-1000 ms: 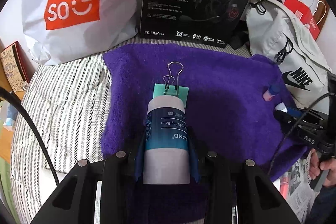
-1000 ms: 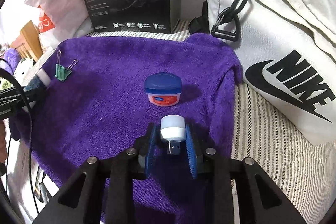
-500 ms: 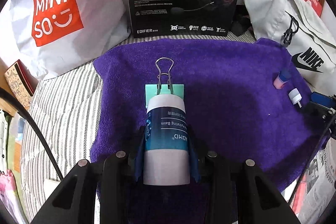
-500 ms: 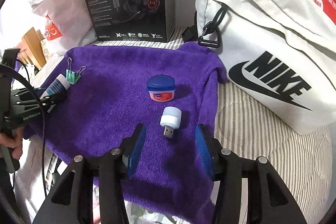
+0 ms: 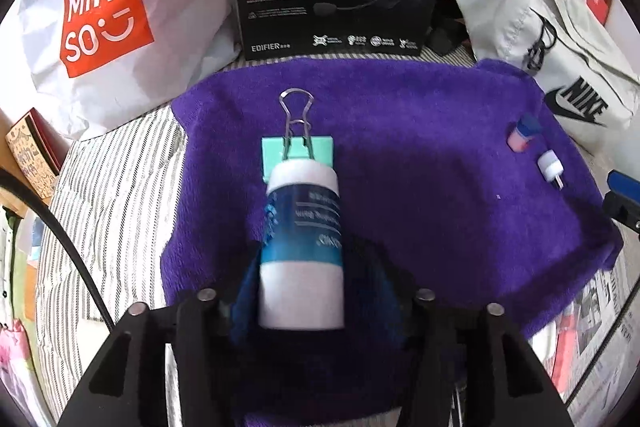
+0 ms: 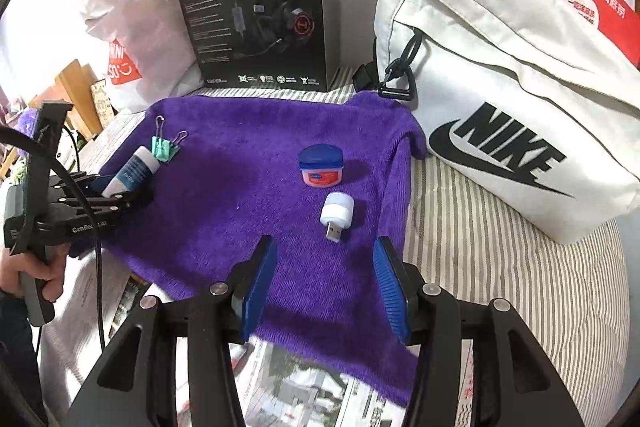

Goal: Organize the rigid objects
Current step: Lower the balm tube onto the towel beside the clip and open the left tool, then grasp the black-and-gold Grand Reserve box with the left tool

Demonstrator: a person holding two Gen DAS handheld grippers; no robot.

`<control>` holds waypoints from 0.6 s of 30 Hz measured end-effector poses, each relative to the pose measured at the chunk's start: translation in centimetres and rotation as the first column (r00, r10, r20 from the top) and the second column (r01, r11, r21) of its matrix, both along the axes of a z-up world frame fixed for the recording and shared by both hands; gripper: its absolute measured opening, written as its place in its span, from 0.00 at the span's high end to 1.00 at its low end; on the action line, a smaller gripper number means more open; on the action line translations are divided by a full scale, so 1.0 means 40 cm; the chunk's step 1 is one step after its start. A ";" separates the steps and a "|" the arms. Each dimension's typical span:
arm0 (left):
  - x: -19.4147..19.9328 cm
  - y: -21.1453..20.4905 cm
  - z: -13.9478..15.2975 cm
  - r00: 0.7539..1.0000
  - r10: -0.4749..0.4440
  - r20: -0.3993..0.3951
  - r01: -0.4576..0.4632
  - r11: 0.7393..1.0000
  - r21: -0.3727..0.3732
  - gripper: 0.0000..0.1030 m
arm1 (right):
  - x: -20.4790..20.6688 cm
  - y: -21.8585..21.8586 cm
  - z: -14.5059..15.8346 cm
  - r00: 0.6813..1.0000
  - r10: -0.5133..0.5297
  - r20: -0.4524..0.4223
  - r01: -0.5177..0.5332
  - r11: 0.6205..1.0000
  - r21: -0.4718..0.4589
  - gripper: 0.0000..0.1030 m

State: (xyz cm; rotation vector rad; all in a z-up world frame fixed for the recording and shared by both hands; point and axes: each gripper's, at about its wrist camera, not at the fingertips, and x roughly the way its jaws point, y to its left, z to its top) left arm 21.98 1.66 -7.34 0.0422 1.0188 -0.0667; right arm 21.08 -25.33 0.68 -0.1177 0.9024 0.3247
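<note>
Purple towel [image 6: 240,195] spread over striped bedding. Left tool [image 5: 304,291] just opened, pads parted; balm tube [image 5: 302,247] lying between them on the towel, right pad clear of it, left-side contact not discernible, cap end against green binder clip [image 5: 298,151]. Right tool [image 6: 326,283] open and empty, drawn back from white USB light [image 6: 336,213], itself just beside blue-lidded jar [image 6: 321,165].

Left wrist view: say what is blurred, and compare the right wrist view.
Left wrist view: the tube between the fingers is smeared, its print unreadable, and the fisheye bends the edges. Right wrist view: sharper, the jar and USB light crisp with soft shadows.
</note>
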 end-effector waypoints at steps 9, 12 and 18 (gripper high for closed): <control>-0.088 -0.011 0.041 1.000 -0.005 0.013 0.005 1.000 -0.028 0.49 | -0.096 -0.032 0.027 1.000 -0.031 -0.003 0.031 0.999 0.035 0.47; -0.155 -0.025 0.077 0.999 -0.019 0.050 0.020 0.999 -0.028 0.49 | -0.130 -0.038 0.037 0.999 -0.048 0.006 0.048 0.998 0.029 0.45; -0.263 -0.050 0.103 0.997 -0.053 0.058 0.058 0.993 -0.102 0.49 | -0.195 -0.056 0.047 0.996 -0.084 0.014 0.083 0.995 0.059 0.45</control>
